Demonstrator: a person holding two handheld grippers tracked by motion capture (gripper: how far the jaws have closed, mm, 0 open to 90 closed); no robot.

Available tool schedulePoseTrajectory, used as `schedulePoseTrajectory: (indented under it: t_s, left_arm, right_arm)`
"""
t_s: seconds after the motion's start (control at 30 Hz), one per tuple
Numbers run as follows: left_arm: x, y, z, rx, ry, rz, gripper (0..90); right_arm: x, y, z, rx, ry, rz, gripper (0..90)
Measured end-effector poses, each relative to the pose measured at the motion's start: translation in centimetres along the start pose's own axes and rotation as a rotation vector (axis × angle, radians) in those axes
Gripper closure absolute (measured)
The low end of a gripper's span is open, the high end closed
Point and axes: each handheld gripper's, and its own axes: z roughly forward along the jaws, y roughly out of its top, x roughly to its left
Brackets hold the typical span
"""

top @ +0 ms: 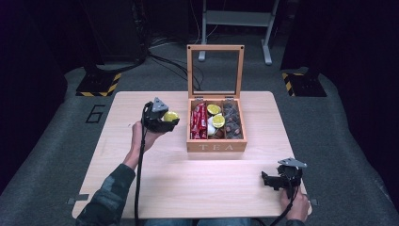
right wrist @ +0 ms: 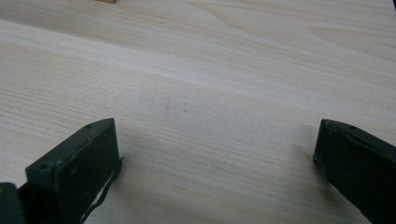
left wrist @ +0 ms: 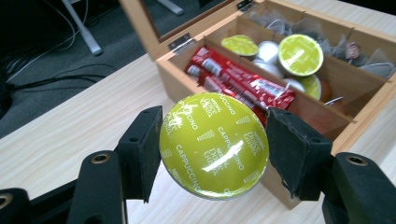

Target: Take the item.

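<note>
The left gripper (left wrist: 212, 149) is clenched on one green capsule (left wrist: 214, 145), held in the air just beside the left wall of the tea box (top: 216, 147), which stands near the far edge of the worktop (top: 188, 188). The pads press on the capsule's rim from both sides, and this seems the right place: the foil lid looks thin and easy to dent, while the rim is stiffer. The capsule is surely light, and its smooth side could slip if the grip is loose.

In the box I count three more green capsules (left wrist: 300, 54), some red sachets (left wrist: 243, 81) (two or three, I cannot tell) and a pile of tea bags (top: 231, 123). The right gripper (right wrist: 215, 154) is released, holding nothing, near the right front corner.
</note>
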Motion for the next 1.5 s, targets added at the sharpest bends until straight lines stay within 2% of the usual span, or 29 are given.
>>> schedulePoseTrajectory:
  t_s: [0.1, 0.27, 0.6, 0.8, 1.03, 1.13, 1.27, 1.33, 1.43, 1.5]
  left_arm:
    - [0.9, -0.9, 0.0, 0.006, 0.017, -0.028, 38.5]
    - [1.8, -1.5, -0.3, 0.001, 0.034, -0.056, 38.5]
    - [3.4, -2.9, -0.6, 0.018, 0.084, -0.084, 38.6]
    - [4.3, -4.5, 0.0, 0.051, 0.091, -0.131, 38.6]
    - [5.5, -6.1, 0.5, 0.058, 0.102, -0.199, 38.6]
    - [5.6, -7.0, 0.9, 0.074, 0.117, -0.199, 38.6]
    - [6.1, -8.2, 1.4, 0.08, 0.11, -0.253, 38.5]
    - [6.2, -8.6, 1.7, 0.089, 0.122, -0.247, 38.6]
    - [6.2, -9.4, 2.2, 0.102, 0.122, -0.261, 38.5]
    - [6.4, -9.9, 2.5, 0.11, 0.115, -0.286, 38.5]
  right_arm:
    - [0.0, 0.0, 0.0, 0.0, 0.0, 0.0, 0.0]
    - [0.0, 0.0, 0.0, 0.0, 0.0, 0.0, 0.0]
    - [0.0, 0.0, 0.0, 0.0, 0.0, 0.0, 0.0]
    - [0.0, 0.0, 0.0, 0.0, 0.0, 0.0, 0.0]
    - [0.0, 0.0, 0.0, 0.0, 0.0, 0.0, 0.0]
    - [0.0, 0.0, 0.0, 0.0, 0.0, 0.0, 0.0]
    - [0.0, 0.0, 0.0, 0.0, 0.0, 0.001, 0.0]
    - [0.0, 0.0, 0.0, 0.0, 0.0, 0.001, 0.0]
    - [0.0, 0.0, 0.0, 0.0, 0.0, 0.0, 0.0]
    - [0.0, 0.0, 0.0, 0.0, 0.0, 0.0, 0.0]
